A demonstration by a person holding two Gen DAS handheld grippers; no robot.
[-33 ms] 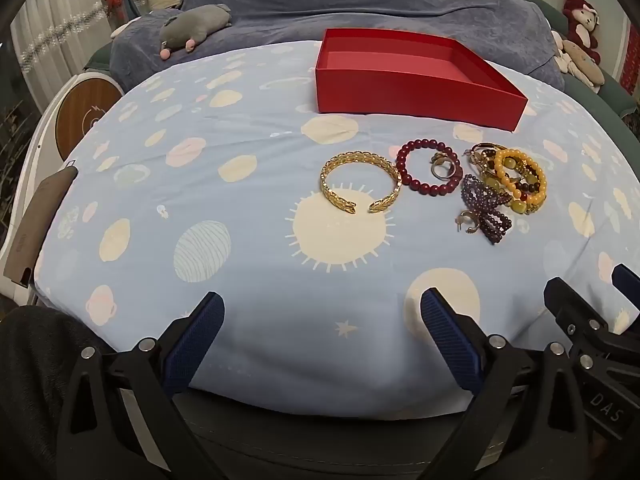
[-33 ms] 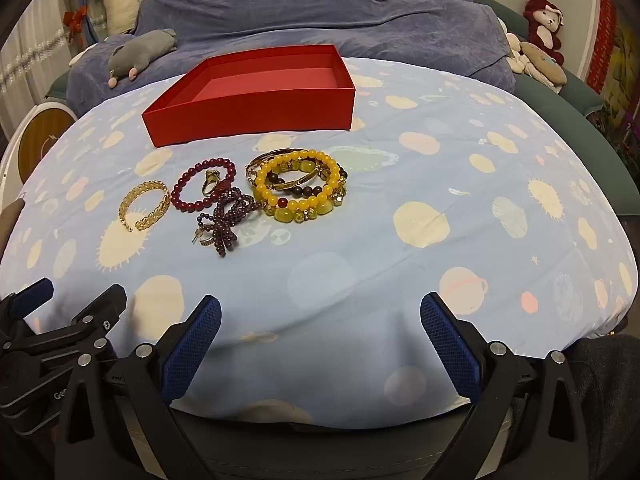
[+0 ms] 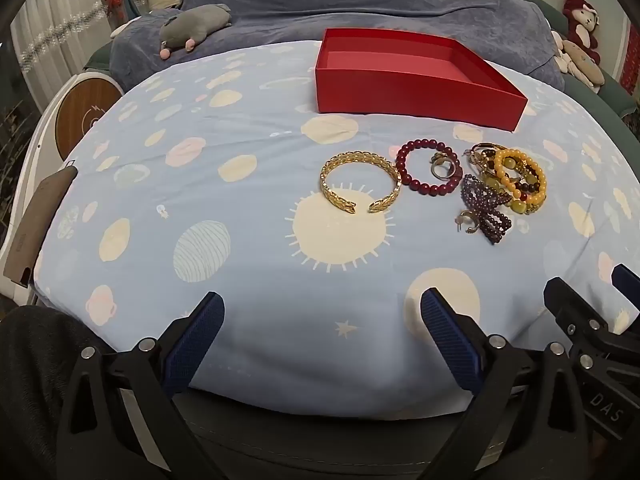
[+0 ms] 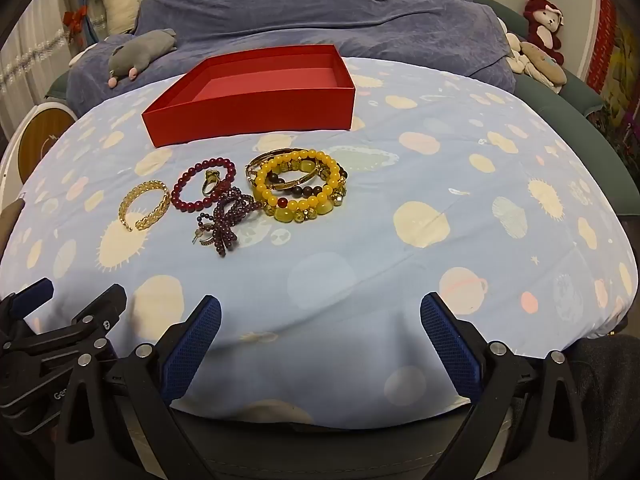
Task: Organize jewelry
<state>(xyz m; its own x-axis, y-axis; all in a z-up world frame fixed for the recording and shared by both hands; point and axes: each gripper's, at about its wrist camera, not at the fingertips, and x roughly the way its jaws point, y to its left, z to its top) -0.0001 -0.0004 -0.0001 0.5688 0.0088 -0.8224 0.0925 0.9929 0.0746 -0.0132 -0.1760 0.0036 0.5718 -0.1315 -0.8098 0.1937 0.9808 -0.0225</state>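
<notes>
Both the left hand-held gripper (image 3: pixel 320 332) and right hand-held gripper (image 4: pixel 320 332) spread wide, holding nothing. Gold bangle (image 3: pixel 360 182), stiff and light, lies before the red box (image 3: pixel 416 92); best pinched across its band. Bead bracelets (image 4: pixel 298 186) probably slippery.

An open red box (image 3: pixel 416 92) sits empty on the bed at twelve o'clock. Below it lies a row of jewelry: a gold open cuff bracelet (image 3: pixel 360 184) lying flat at nine o'clock, a dark-red bead bracelet (image 3: pixel 428 174) encircling a ring (image 3: pixel 440 168), a purple bead bow (image 3: pixel 486 208), and a stacked heap of yellow bead bracelets (image 4: pixel 300 186) at three o'clock.
</notes>
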